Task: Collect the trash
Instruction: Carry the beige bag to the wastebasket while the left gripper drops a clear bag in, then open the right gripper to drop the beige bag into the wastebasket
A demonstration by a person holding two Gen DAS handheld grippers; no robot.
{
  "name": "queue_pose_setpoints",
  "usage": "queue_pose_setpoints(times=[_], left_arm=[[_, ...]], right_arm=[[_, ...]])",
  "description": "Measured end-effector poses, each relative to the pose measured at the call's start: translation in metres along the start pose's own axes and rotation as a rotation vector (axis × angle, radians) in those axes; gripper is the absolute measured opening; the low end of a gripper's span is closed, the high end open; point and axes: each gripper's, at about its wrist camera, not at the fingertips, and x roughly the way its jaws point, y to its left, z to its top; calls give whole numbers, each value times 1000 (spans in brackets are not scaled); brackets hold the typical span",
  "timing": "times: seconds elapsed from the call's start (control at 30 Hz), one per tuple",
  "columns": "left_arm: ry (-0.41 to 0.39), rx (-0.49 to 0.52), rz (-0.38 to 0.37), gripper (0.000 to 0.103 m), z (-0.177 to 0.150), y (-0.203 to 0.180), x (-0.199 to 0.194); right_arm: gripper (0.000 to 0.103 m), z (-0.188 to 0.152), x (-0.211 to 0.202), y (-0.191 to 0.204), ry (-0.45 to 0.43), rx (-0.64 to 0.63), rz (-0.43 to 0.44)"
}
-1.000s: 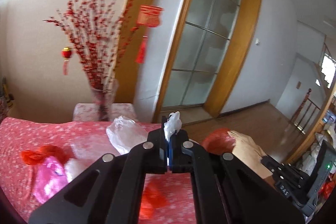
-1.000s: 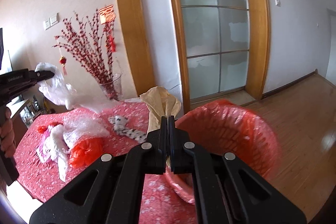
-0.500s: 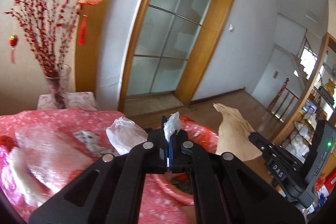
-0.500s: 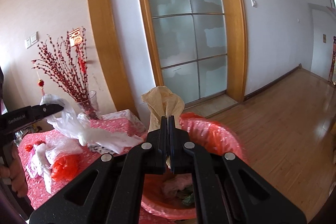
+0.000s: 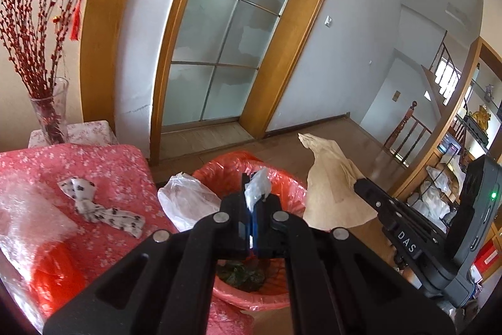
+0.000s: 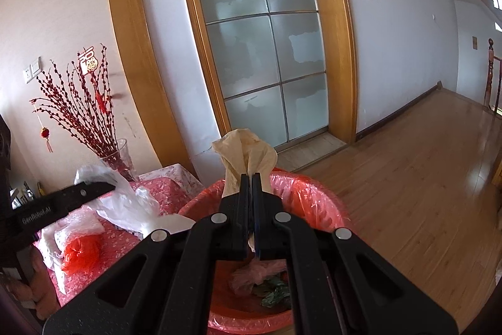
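Observation:
My left gripper (image 5: 251,203) is shut on a clear plastic bag (image 5: 185,200) and holds it over the near rim of a bin lined with a red bag (image 5: 282,187). My right gripper (image 6: 251,193) is shut on a crumpled tan paper bag (image 6: 244,149) and holds it above the same red-lined bin (image 6: 313,193). The tan paper (image 5: 329,181) and the right gripper (image 5: 360,184) show at the right of the left wrist view. The clear bag (image 6: 131,203) and the left gripper (image 6: 106,186) show at the left of the right wrist view. Pink and green trash lies in the bin.
A table with a pink flowered cloth (image 5: 103,165) stands left of the bin. On it lie bubble wrap (image 5: 28,209), a red plastic bag (image 5: 56,275) and a spotted cloth scrap (image 5: 94,206). A glass vase of red branches (image 5: 50,115) stands behind. Wooden floor (image 6: 423,165) lies right.
Both grippers have swung right from the table to above the red-lined bin, each carrying its trash. The bin now lies directly under both.

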Motion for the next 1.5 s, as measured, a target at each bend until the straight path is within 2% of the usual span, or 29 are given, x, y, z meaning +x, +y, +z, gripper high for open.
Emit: queue_pose_setpoints(times=[0.37, 0.43, 0.5, 0.57, 0.6, 0.73, 0.93, 0.97, 1.0, 1.03, 1.07, 1.1, 1.23, 1.43, 1.5], left_arm=[[62, -13, -29, 4, -15, -4, 29], [75, -19, -31, 14, -18, -2, 33], [81, -27, -20, 21, -19, 0, 35], [86, -32, -9, 22, -22, 6, 35], [86, -36, -7, 22, -23, 8, 34], [92, -57, -4, 25, -25, 16, 33], [102, -51, -33, 23, -23, 7, 40], [96, -36, -33, 26, -22, 4, 41], [103, -27, -37, 34, -21, 1, 42], [105, -18, -43, 52, -21, 0, 43], [104, 10, -21, 59, -22, -2, 45], [99, 32, 21, 61, -23, -3, 45], [116, -2, 3, 62, -28, 4, 40], [81, 12, 42, 62, -29, 10, 17], [62, 11, 82, 63, -32, 19, 2]], right_arm=[[4, -1, 13, -4, 17, 14, 1], [6, -1, 15, -4, 23, 10, -2], [15, -3, 17, -5, 30, 11, -7], [35, -5, 17, -6, 27, 16, -12], [37, -6, 15, -6, 24, 15, -16], [38, -8, 13, -8, 26, 27, -24], [38, -10, 11, -13, 28, 50, -28], [38, -11, 10, -15, 29, 51, -31], [38, -12, 10, -17, 31, 55, -35], [38, -12, 9, -20, 33, 59, -38], [38, -13, 9, -22, 34, 63, -45], [38, -13, 8, -24, 34, 66, -48], [38, -13, 6, -30, 27, 77, -65], [38, -13, 0, -24, 17, 58, -65], [38, -15, -3, -21, 14, 50, -60]])
